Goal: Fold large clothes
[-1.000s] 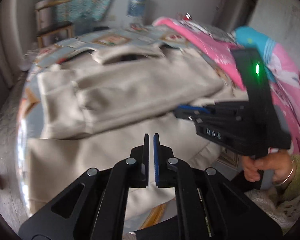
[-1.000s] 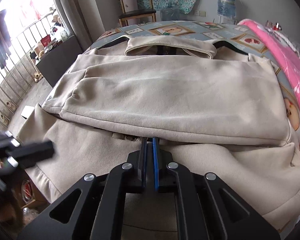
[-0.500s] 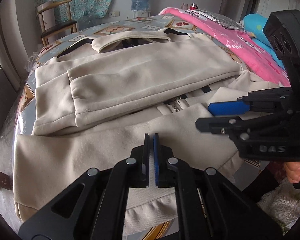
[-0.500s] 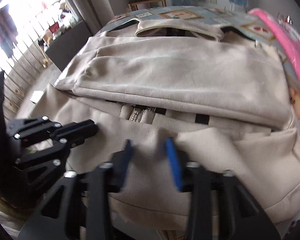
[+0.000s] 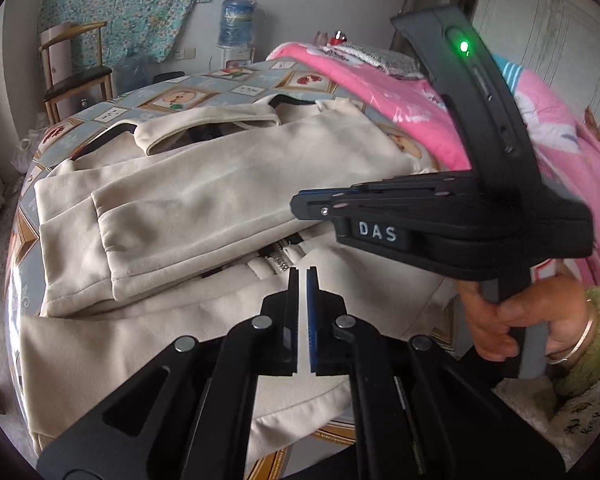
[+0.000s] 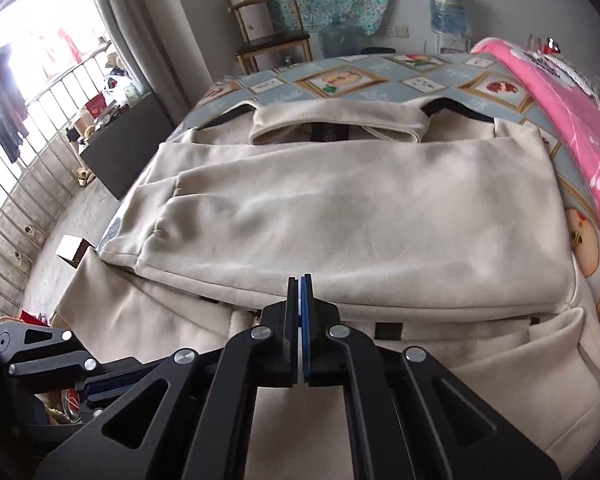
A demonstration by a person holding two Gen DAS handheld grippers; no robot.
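Jacket (image 6: 352,216), cream, lies spread on the patterned bed (image 6: 400,84), sleeves folded across its chest and hem toward 6 o'clock, zipper (image 5: 282,260) showing at the fold's lower edge. At 9 o'clock in the right wrist view, the left hand-held gripper (image 6: 8,354) hovers off the jacket's corner, its jaws narrow and empty. At centre, the right hand-held gripper (image 6: 300,280) has its jaws pressed together on nothing, having sprung apart half a second ago and snapped closed again above the hem. At 3 o'clock in the left wrist view, a hand (image 5: 512,320) in a green sleeve grips its handle beside the pink blanket (image 5: 400,92). Judging by this, the sleeve fold is released and finished; the hem likely comes up next.
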